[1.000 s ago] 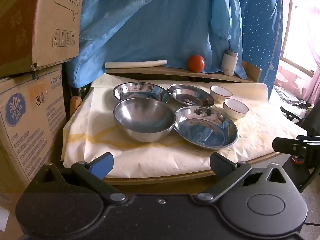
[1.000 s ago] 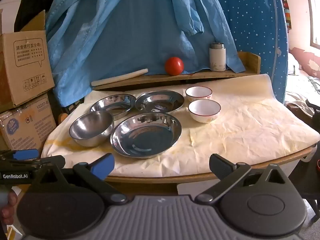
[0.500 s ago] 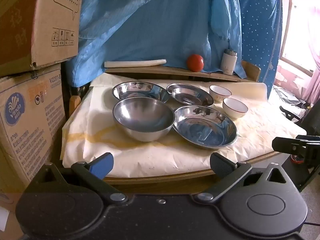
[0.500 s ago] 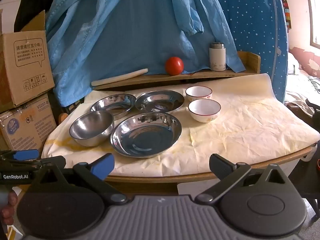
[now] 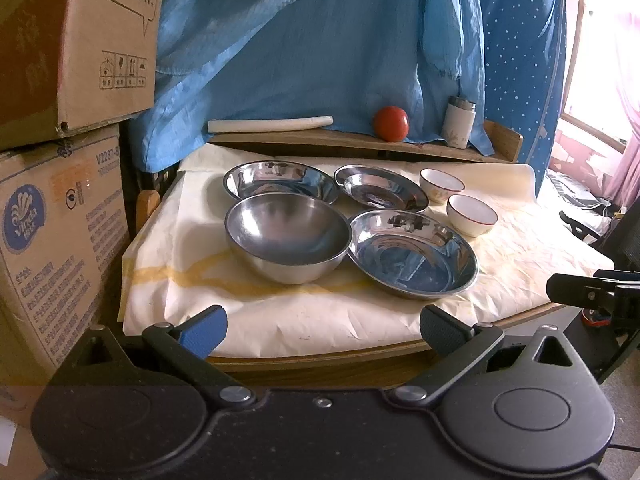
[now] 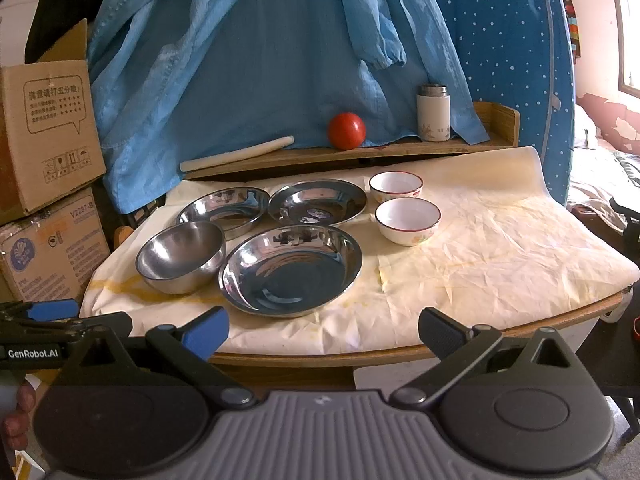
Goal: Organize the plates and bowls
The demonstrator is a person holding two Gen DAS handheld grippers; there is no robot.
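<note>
Left wrist view: the left gripper (image 5: 322, 330) hangs short of the table edge, fingers spread wide with nothing between them. On the paper-covered table (image 5: 256, 312) the deep steel bowl (image 5: 287, 236) sits at 12 o'clock from the gripper, touching the large steel plate (image 5: 414, 255) at 1 o'clock. Behind them lie a shallow steel bowl (image 5: 280, 183), a small steel plate (image 5: 380, 191) and 2 white bowls (image 5: 472, 215).

Right wrist view: the right gripper (image 6: 323, 330) is likewise wide open and empty, off the table, with the large steel plate (image 6: 291, 269) at 12 o'clock and the 2 white bowls (image 6: 408, 220) at 1 o'clock. The left gripper (image 6: 54, 312) shows at 9 o'clock.

Nothing appears stacked yet, so sorting seems about to begin. The next move probably calls for reaching forward and pinching 1 rim squarely, since polished steel may slip
</note>
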